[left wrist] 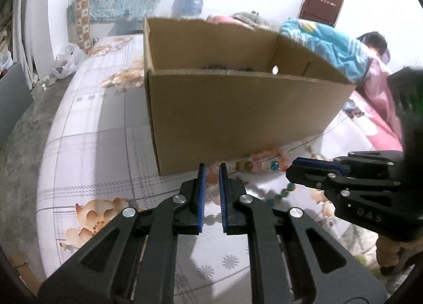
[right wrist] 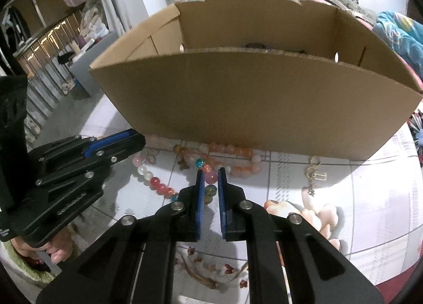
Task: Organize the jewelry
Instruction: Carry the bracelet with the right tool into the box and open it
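A strand of coloured glass beads (right wrist: 158,185) lies on the flowered bedsheet (right wrist: 370,198) in front of an open cardboard box (right wrist: 251,103). My right gripper (right wrist: 210,170) is shut on a pink bead of that strand. In the left wrist view it enters from the right (left wrist: 289,169), its tip at a teal and an orange bead (left wrist: 275,165). My left gripper (left wrist: 212,165) is nearly closed, with pinkish beads between its blue pads. In the right wrist view it reaches in from the left (right wrist: 141,141), beside the strand's pale pink end. Dark items lie inside the box (left wrist: 238,108), mostly hidden.
A gold keychain (right wrist: 314,171) lies on the sheet right of the beads. A person (left wrist: 375,42) sits behind a blue blanket (left wrist: 325,42) at the back right. The bed's left edge drops to a grey floor (left wrist: 23,150). A water bottle (left wrist: 194,2) stands beyond the box.
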Motion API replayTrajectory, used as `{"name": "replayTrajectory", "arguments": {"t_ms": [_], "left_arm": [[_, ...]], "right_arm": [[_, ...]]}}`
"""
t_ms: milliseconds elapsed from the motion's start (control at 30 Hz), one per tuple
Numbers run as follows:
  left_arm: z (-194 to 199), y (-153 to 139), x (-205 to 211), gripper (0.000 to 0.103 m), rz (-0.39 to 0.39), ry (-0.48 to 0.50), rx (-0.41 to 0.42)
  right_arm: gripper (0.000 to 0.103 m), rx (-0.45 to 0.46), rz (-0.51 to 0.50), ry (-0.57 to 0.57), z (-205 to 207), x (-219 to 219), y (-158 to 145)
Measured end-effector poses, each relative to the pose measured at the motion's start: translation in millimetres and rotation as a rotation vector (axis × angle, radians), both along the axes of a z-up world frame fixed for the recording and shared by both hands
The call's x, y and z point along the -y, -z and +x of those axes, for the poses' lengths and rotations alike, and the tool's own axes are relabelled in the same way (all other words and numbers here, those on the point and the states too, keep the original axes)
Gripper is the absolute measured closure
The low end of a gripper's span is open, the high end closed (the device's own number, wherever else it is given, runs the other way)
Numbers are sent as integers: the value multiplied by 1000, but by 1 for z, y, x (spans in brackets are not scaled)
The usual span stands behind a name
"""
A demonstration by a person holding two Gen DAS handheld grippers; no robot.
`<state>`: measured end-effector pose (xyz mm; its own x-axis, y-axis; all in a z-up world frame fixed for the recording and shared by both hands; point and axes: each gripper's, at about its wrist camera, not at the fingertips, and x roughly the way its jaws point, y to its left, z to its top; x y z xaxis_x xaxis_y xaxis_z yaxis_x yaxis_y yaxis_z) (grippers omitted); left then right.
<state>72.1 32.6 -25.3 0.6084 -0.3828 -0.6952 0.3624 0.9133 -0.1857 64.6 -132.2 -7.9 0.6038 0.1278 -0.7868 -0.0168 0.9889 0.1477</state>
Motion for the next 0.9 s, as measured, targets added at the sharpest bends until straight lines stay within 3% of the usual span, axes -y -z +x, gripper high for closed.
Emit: {"name": "replayTrajectory", "arguments": {"t_ms": [200,400,733,900], "left_arm": [[-21,-28,-3,94,-68,2,51],[-39,-62,3,94,-88,6,125],[-57,-122,24,94,-83,7,270],[-50,-146,35,94,-65,-9,322]], "right_arm": [[93,81,8,0,-22,5,-24],[93,171,17,-8,-43,12,-48],[93,338,61,-27,-68,42,-94],[93,355,96,-61,-56,55,-107]]}}
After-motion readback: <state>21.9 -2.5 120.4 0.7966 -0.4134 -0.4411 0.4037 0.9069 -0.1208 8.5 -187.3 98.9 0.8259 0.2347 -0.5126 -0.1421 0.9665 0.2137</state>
